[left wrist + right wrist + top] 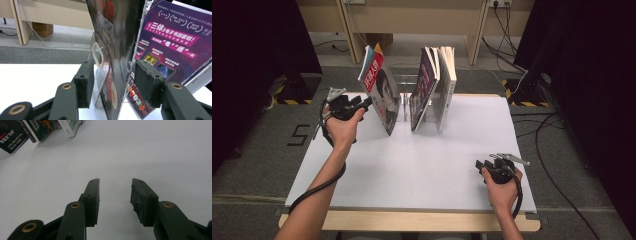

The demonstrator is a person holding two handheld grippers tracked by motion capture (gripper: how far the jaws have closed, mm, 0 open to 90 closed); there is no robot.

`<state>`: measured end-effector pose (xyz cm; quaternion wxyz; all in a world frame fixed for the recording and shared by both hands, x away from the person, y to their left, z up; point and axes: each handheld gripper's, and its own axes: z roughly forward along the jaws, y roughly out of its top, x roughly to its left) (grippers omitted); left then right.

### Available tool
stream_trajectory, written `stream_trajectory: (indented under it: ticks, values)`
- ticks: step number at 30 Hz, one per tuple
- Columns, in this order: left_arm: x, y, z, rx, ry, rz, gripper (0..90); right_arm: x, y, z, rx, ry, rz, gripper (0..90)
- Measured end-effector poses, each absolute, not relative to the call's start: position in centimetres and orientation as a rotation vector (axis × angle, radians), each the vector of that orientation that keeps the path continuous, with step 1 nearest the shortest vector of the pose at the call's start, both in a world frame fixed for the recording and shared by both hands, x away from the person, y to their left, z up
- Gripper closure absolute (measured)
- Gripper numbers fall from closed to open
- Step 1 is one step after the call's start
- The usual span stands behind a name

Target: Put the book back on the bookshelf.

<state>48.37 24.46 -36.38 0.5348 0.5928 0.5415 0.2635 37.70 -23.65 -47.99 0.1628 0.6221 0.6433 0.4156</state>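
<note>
A red-and-black magazine (379,92) leans leftward at the back of the white board (422,165). My left gripper (368,102) reaches in from the left at mid height, and the magazine's edge (117,50) stands between its jaws. The left pad (87,80) is clearly off the cover and the right pad (147,82) sits right beside it, so the left gripper (113,75) is open. My right gripper (479,165) rests low on the board at the front right. In its own view the right gripper (115,195) is open with nothing between the jaws.
A purple-covered book (422,90) and a white one (446,85) stand leaning just right of the magazine, beside a clear plastic stand (98,75). Wooden furniture legs (347,30) and floor cables (512,45) lie behind the table. Black curtains flank both sides.
</note>
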Motion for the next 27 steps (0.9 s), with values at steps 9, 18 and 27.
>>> stream_trajectory:
  ticks: [9, 18, 27]
  values:
    - [47.5, 24.8, -36.5, 1.418, 1.285, 0.610, 48.5, 37.7, -23.7, -47.9, 1.773, 1.833, 1.187, 59.2]
    - [46.6, 25.5, -37.0, 1.429, 1.286, 0.609, 48.1, 37.6, -23.7, -47.9, 1.775, 1.834, 1.185, 59.2]
    - [45.8, 26.0, -37.7, 1.442, 1.290, 0.601, 47.3, 37.6, -23.7, -47.9, 1.770, 1.833, 1.186, 59.2]
